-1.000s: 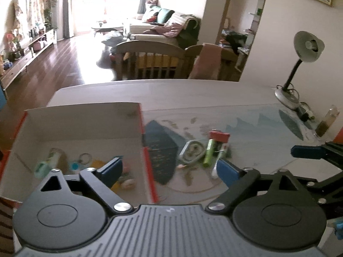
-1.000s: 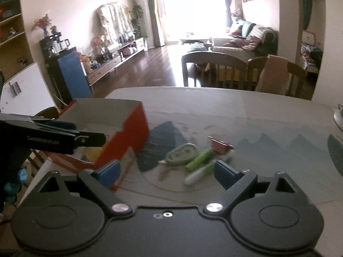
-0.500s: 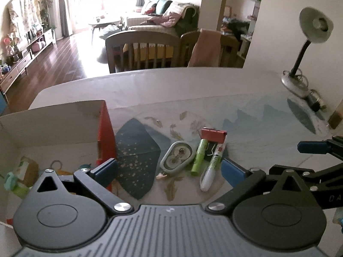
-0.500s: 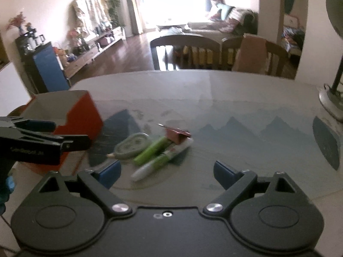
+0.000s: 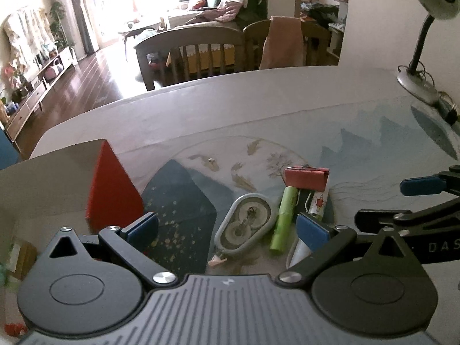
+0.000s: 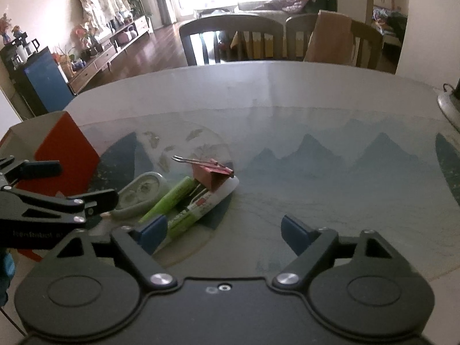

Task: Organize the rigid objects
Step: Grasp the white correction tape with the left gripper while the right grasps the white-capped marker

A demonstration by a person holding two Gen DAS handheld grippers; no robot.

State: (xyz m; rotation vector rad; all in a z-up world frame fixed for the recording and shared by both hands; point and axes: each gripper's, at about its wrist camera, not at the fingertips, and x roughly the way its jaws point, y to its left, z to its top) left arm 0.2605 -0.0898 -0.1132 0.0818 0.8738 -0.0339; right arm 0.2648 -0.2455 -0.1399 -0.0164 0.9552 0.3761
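Four loose items clustered on the printed table mat (image 5: 359, 143): grey correction tape dispenser (image 5: 244, 225), green marker (image 5: 284, 218) just right of it, white glue pen (image 6: 207, 201) right of that, red binder clip (image 5: 306, 176) at the far end, resting across the tips of marker and pen. All four close together, touching or nearly so; clip handles sticking up and left in the right wrist view. Red-walled cardboard box (image 5: 110, 189) to the left of the cluster, near but apart; contents mostly hidden behind the left gripper body. Left gripper (image 5: 227, 227) wide open, empty, hovering low with the tape dispenser between its blue fingertips, right pad over the glue pen's near end; contact impossible to tell. Right gripper (image 6: 224, 228) also wide open and empty, to the right of the cluster, left pad near the marker and pen ends, right pad over bare mat. Desk lamp (image 5: 422, 28) at far right table edge, wooden chairs (image 6: 230, 37) beyond the table.
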